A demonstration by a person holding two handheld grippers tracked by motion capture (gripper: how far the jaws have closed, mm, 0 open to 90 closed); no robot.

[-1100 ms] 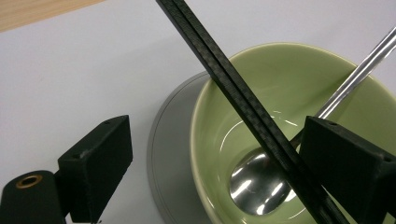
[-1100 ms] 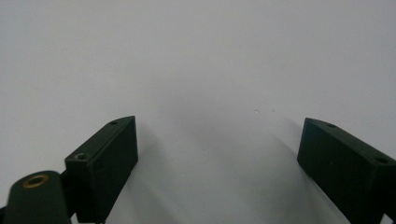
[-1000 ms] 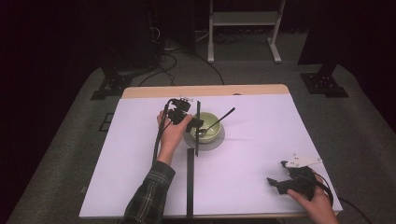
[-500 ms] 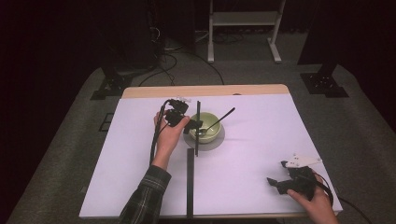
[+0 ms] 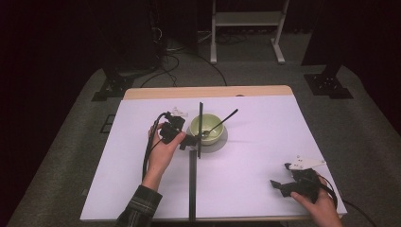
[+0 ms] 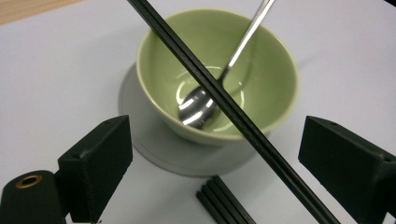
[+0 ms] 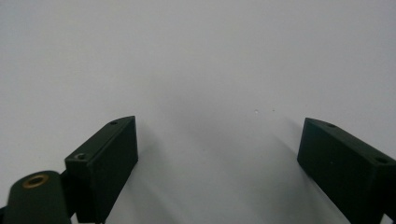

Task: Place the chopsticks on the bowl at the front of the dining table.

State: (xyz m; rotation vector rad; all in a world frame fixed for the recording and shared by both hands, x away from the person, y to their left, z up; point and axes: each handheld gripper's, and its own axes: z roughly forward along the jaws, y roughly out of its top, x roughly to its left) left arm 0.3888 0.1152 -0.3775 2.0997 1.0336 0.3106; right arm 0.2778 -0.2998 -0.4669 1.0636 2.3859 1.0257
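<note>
the left hand-held gripper (image 5: pixel 189 140) has its jaws spread wide with nothing between them, hovering low over the counter (image 5: pixel 246 165) just beside the near-left rim of the green bowl (image 5: pixel 208 128); in the left gripper view the bowl (image 6: pixel 217 74) sits straight ahead between the two black jaws, close but not touched; the bowl rests upright on a round grey coaster (image 6: pixel 154 149), and a metal spoon (image 6: pixel 198 105) lies inside it, its scoop at the bottom and its handle leaning up over the far rim; a thin black rod (image 6: pixel 233 112) crosses in front of the bowl in that view, and i cannot tell whether it touches anything; in the high view the same upright rod (image 5: pixel 200 127) stands just at the bowl's near side, rising from a dark strip (image 5: pixel 192 189) that runs toward the near edge of the counter.

the right hand-held gripper (image 5: pixel 279 185) rests well apart from the bowl, near the counter's near-right corner, jaws likewise spread and empty, looking at bare white surface (image 7: pixel 196 70).

as a judgement: the work looks barely begun; the approach to the bowl seems nearly finished, but no grasp has been made on the bowl or the spoon; closing on one of them, and whatever lifting or moving follows, is all left to do.
</note>
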